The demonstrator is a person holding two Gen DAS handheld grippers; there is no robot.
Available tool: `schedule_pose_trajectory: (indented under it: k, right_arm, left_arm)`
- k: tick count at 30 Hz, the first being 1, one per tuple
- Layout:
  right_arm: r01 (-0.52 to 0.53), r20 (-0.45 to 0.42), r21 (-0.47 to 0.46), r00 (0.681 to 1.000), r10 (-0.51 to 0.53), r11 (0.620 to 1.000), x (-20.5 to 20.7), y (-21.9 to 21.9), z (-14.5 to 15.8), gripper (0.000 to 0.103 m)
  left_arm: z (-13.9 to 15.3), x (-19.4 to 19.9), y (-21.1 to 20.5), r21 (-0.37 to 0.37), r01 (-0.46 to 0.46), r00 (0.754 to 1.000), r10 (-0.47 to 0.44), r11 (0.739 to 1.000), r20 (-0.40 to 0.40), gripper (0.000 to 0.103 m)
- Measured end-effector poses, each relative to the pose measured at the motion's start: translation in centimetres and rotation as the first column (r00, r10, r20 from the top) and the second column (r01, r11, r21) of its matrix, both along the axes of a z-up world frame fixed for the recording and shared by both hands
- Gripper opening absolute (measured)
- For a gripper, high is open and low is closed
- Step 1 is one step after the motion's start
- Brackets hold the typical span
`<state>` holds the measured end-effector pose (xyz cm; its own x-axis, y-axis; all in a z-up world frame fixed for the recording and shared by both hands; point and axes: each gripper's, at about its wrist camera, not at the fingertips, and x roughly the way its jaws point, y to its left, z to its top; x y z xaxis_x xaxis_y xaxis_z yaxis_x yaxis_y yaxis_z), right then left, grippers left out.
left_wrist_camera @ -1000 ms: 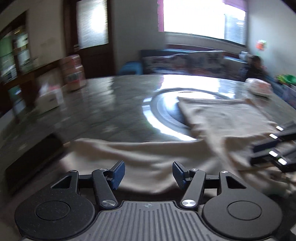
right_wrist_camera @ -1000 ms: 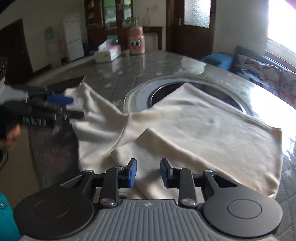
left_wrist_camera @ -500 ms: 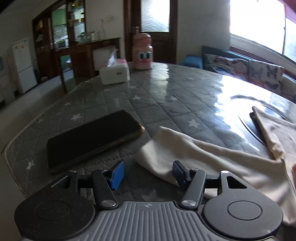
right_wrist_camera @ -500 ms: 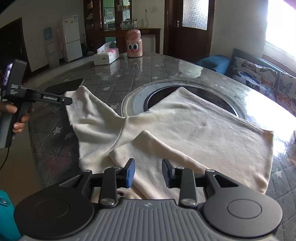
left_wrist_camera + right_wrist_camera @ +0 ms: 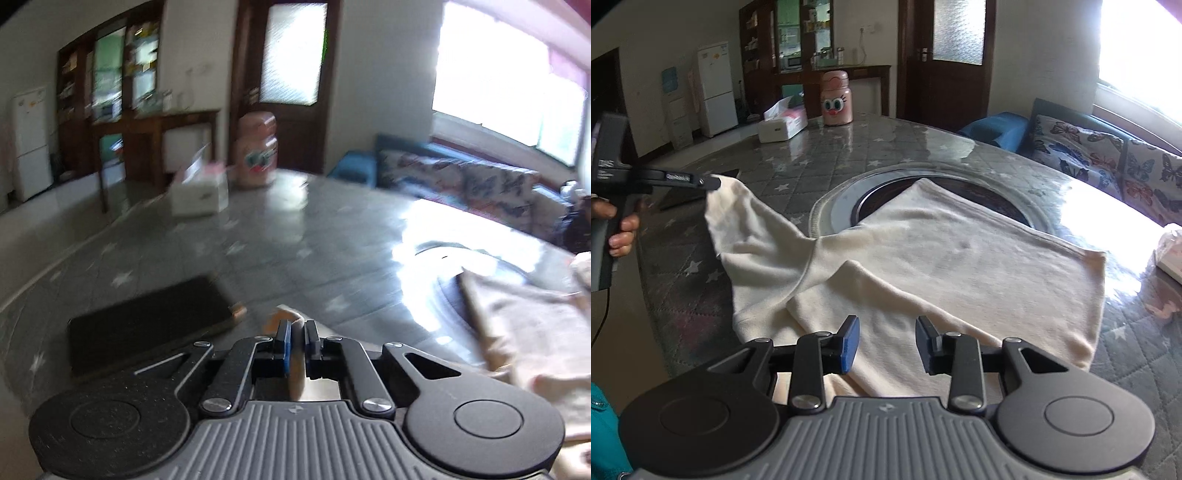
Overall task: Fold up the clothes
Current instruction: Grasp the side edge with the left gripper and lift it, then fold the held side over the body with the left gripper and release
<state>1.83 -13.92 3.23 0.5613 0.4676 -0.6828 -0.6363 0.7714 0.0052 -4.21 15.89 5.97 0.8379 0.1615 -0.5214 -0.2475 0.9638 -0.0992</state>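
A cream long-sleeved garment point(image 5: 960, 258) lies spread over the table's round inset point(image 5: 842, 199). Its body also shows at the right of the left wrist view point(image 5: 535, 325). One sleeve point(image 5: 750, 221) stretches out to the left. My left gripper point(image 5: 295, 341) is shut on the end of that sleeve, a fold of cloth pinched between its blue pads. From the right wrist view, the left gripper point(image 5: 714, 182) holds the cuff lifted off the table, with a hand on its grip. My right gripper point(image 5: 886, 343) hovers open over the garment's near part, nothing between its fingers.
A dark phone point(image 5: 147, 332) lies flat just left of the held cuff. A white tissue box point(image 5: 781, 125) and a pink bottle with cartoon eyes point(image 5: 836, 99) stand at the far edge of the quilted grey table point(image 5: 886, 147). A wrapped packet point(image 5: 1171, 251) sits at the right edge.
The left gripper's jaws have shut on the sleeve end and raised it off the table. The right gripper has risen slightly, still open.
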Motion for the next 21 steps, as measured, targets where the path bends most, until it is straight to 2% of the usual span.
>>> schedule_pose_trajectory:
  k: [3, 7, 10, 14, 21]
  right_arm:
    - [0.028, 0.006, 0.015, 1.000, -0.028, 0.999, 0.0, -0.9, 0.2, 0.033]
    - [0.061, 0.019, 0.028, 0.998, -0.062, 0.998, -0.1, -2.3, 0.4, 0.033]
    - [0.093, 0.024, 0.041, 0.995, -0.094, 0.995, -0.1, -3.5, 0.5, 0.033]
    - [0.143, 0.025, 0.058, 0.989, -0.145, 0.988, -0.3, -5.3, 0.6, 0.033]
    - [0.228, 0.011, 0.071, 0.973, -0.229, 0.971, -0.7, -8.4, 0.2, 0.033]
  left_arm:
    - [1.9, -0.1, -2.6, -0.011, 0.121, 0.991, -0.120, 0.993, 0.054, 0.007]
    - [3.9, 0.2, -7.0, -0.017, 0.294, 0.951, -0.290, 0.956, 0.107, 0.007]
    - [4.9, 0.7, -10.7, -0.016, 0.413, 0.903, -0.408, 0.910, 0.138, 0.007]
    - [5.4, 1.3, -15.4, -0.015, 0.549, 0.826, -0.539, 0.836, 0.164, 0.007]
    - [3.5, 1.6, -21.7, -0.028, 0.694, 0.716, -0.687, 0.719, 0.125, 0.007]
